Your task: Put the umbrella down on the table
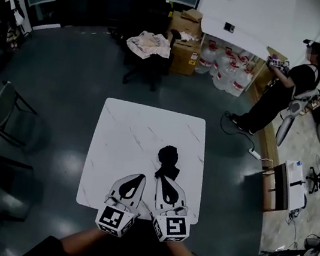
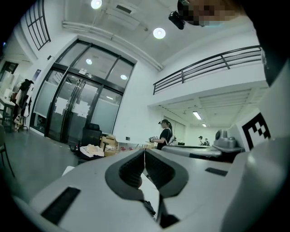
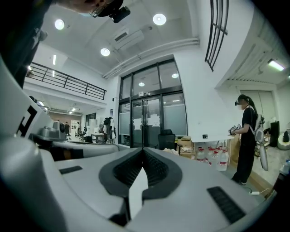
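A folded black umbrella (image 1: 168, 161) lies on the white marble-patterned table (image 1: 128, 137), right of the table's middle. Both grippers hover side by side over the table's near edge, just short of the umbrella and apart from it. My left gripper (image 1: 139, 177) is shut, and in the left gripper view its jaws (image 2: 144, 154) meet with nothing between them. My right gripper (image 1: 161, 179) sits right beside it, its tip closest to the umbrella's near end. In the right gripper view its jaws (image 3: 143, 152) are closed at the tips and hold nothing.
A person (image 1: 282, 90) stands at the far right near several water bottles (image 1: 227, 72). Cardboard boxes (image 1: 185, 52) and a black chair with cloth on it (image 1: 150, 43) stand beyond the table. Another chair (image 1: 11, 108) is at the left, a power strip (image 1: 255, 153) at the right.
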A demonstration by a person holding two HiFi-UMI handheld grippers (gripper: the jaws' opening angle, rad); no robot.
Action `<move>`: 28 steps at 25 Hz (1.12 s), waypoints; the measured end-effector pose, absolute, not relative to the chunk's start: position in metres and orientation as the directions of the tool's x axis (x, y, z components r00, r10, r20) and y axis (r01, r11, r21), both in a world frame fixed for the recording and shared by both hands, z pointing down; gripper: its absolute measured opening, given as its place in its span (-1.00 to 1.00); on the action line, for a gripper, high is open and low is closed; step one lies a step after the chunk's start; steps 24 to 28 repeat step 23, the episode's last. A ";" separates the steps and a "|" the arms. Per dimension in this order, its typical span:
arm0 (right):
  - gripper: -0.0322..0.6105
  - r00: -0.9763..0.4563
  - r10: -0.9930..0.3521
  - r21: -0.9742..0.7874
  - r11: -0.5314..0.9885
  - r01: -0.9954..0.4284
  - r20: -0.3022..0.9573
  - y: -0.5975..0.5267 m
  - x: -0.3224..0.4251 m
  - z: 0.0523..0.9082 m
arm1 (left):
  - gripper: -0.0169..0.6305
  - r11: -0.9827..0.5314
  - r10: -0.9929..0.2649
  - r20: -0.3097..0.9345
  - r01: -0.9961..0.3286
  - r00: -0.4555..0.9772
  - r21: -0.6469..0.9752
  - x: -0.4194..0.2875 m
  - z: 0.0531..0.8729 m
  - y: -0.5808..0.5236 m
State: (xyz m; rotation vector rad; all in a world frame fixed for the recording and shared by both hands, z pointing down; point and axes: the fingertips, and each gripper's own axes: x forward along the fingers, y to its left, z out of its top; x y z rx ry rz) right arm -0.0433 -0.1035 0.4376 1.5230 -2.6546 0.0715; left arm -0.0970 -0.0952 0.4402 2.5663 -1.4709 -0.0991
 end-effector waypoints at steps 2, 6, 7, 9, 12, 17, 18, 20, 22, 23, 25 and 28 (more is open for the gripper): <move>-0.85 -0.500 -0.862 0.000 0.502 -0.865 0.090 -0.103 -0.046 0.441 | -0.89 -0.492 -0.863 0.020 -0.851 0.504 0.184 -0.100 0.441 -0.094; -0.85 -0.507 -0.857 0.009 0.510 -0.860 0.089 -0.101 -0.055 0.436 | -0.89 -0.492 -0.865 0.010 -0.854 0.501 0.169 -0.105 0.435 -0.090; -0.85 -0.511 -0.855 0.014 0.514 -0.858 0.090 -0.100 -0.058 0.433 | -0.89 -0.489 -0.868 0.009 -0.856 0.497 0.166 -0.106 0.433 -0.090; -0.85 -0.516 -0.851 0.019 0.520 -0.854 0.094 -0.100 -0.062 0.432 | -0.89 -0.480 -0.873 0.008 -0.861 0.488 0.167 -0.110 0.432 -0.090; -0.85 -0.519 -0.849 0.021 0.524 -0.852 0.098 -0.098 -0.065 0.436 | -0.89 -0.490 -0.867 0.007 -0.857 0.498 0.161 -0.110 0.436 -0.089; -0.85 -0.521 -0.847 0.020 0.526 -0.850 0.108 -0.099 -0.064 0.441 | -0.89 -0.482 -0.871 0.019 -0.859 0.492 0.172 -0.110 0.441 -0.091; -0.85 -0.521 -0.847 0.019 0.526 -0.851 0.109 -0.099 -0.064 0.441 | -0.89 -0.485 -0.869 0.020 -0.857 0.495 0.174 -0.110 0.442 -0.091; -0.85 -0.521 -0.847 0.020 0.525 -0.851 0.107 -0.098 -0.064 0.439 | -0.89 -0.486 -0.868 0.020 -0.855 0.497 0.179 -0.110 0.442 -0.091; -0.85 -0.521 -0.847 0.025 0.526 -0.850 0.102 -0.098 -0.064 0.435 | -0.89 -0.492 -0.865 0.015 -0.853 0.502 0.175 -0.108 0.438 -0.091; -0.85 -0.521 -0.848 0.028 0.526 -0.850 0.099 -0.098 -0.064 0.433 | -0.89 -0.496 -0.863 0.012 -0.851 0.506 0.171 -0.107 0.436 -0.091; -0.85 -0.521 -0.848 0.028 0.526 -0.850 0.099 -0.098 -0.064 0.433 | -0.89 -0.496 -0.863 0.012 -0.851 0.506 0.171 -0.107 0.436 -0.091; -0.85 -0.521 -0.848 0.028 0.526 -0.850 0.099 -0.098 -0.064 0.433 | -0.89 -0.496 -0.863 0.012 -0.851 0.506 0.171 -0.107 0.436 -0.091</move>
